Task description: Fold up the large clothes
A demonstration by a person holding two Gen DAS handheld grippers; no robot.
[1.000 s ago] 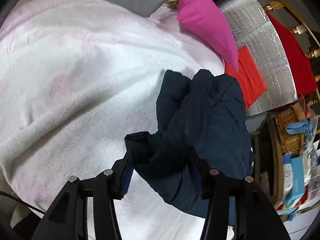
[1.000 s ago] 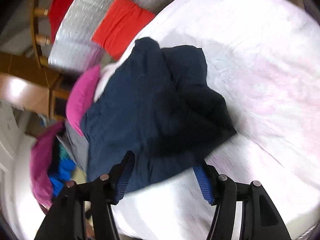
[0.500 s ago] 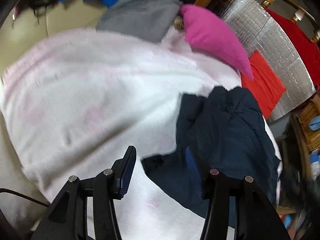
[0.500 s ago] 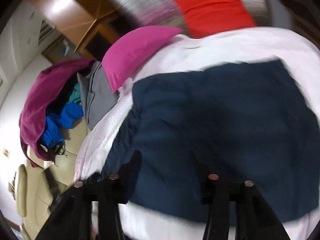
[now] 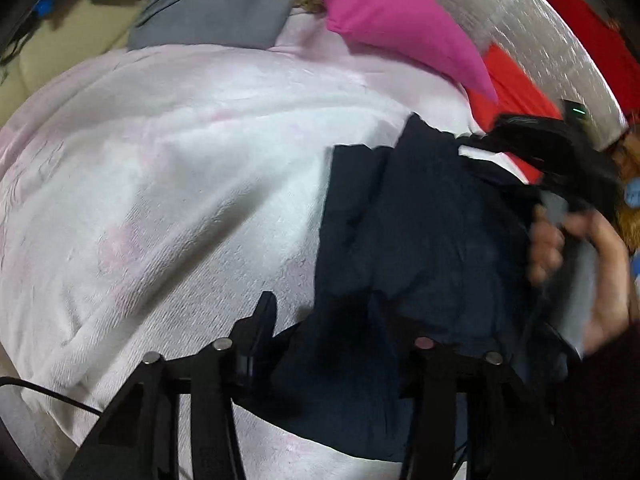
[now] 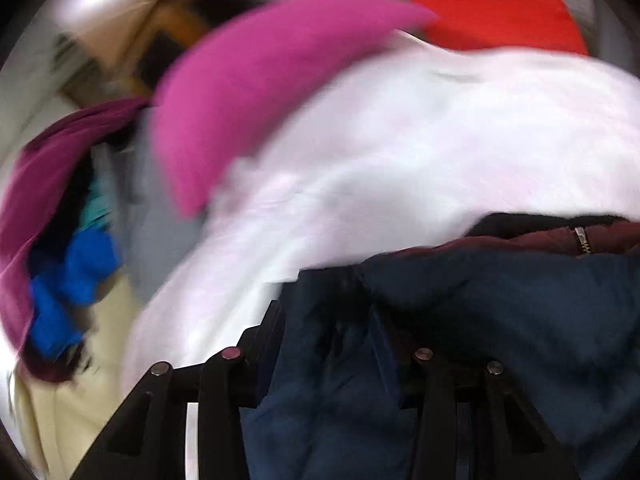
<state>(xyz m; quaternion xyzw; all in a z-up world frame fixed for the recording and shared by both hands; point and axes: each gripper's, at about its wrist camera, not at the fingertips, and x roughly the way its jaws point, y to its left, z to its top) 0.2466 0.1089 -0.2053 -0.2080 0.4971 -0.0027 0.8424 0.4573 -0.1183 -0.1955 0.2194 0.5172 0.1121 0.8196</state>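
A navy garment (image 5: 420,240) lies rumpled on the white and pale pink blanket (image 5: 180,180), toward its right side. My left gripper (image 5: 324,320) stands over the garment's near edge, its jaws closing. Cloth lies across the gap and hides the right finger, while the left finger (image 5: 260,320) is bare beside the cloth's edge. My right gripper (image 6: 328,328) is closing too, with a bunched fold of the navy garment (image 6: 500,320) filling the space between its pads. In the left wrist view a person's hand (image 5: 588,264) holds that gripper at the garment's right edge, blurred.
A pink pillow (image 5: 392,20), a grey garment (image 5: 224,8) and a red cloth (image 5: 516,84) on silver foil (image 5: 520,20) line the blanket's far side. Blue clothes (image 6: 68,280) and a purple garment (image 6: 32,184) are piled at the left. A maroon padded sleeve (image 6: 600,236) crosses the right.
The right wrist view swept fast across the bed; the garment went from spread before it to bunched between narrowing jaws. The hand with the right gripper came into the left wrist view.
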